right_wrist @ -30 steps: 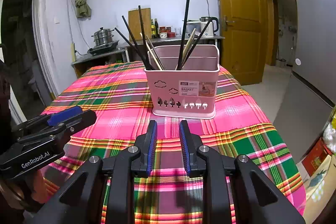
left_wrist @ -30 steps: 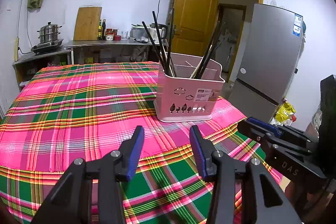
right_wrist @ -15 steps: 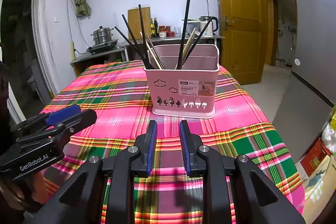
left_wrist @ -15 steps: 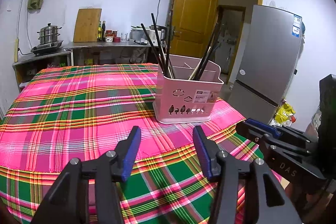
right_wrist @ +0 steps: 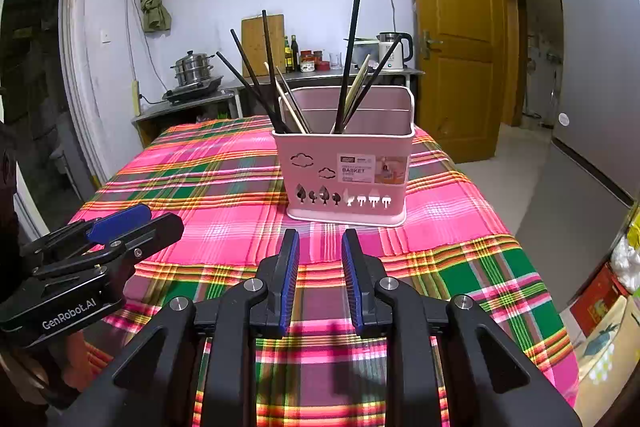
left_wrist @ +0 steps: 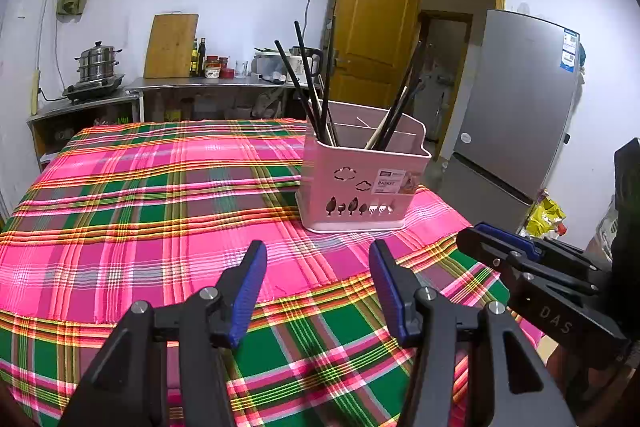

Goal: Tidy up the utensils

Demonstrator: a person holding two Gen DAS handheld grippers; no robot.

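Both grippers hover over the near edge of the table [left_wrist: 120, 195], nothing between their blue pads; the left gripper [left_wrist: 318, 259] has its jaws spread wide and holds nothing; the right gripper [right_wrist: 320, 247] shows a narrower gap, pads parallel, also with nothing in it; from the left wrist view the right gripper sits low at the right, off past the table's corner; from the right wrist view the left gripper lies at the far left, over the cloth's edge. Ahead of both, well apart from the pads, stands the pink basket [right_wrist: 348, 171], upright on the pink and green plaid cloth [right_wrist: 224, 211]; it is split into compartments, and the chopsticks [right_wrist: 348, 63], mostly black with a few pale ones, lean out of it in two bunches, one at the left end and one nearer the middle; which exact compartment each bunch sits in is hard to say from here. Behind the table there is a steel counter [left_wrist: 208, 83] with a pot [left_wrist: 96, 65], a cutting board [left_wrist: 172, 45] and a kettle [right_wrist: 394, 51]; a wooden door [right_wrist: 452, 27] stands open, a fridge [left_wrist: 520, 99] to the right.
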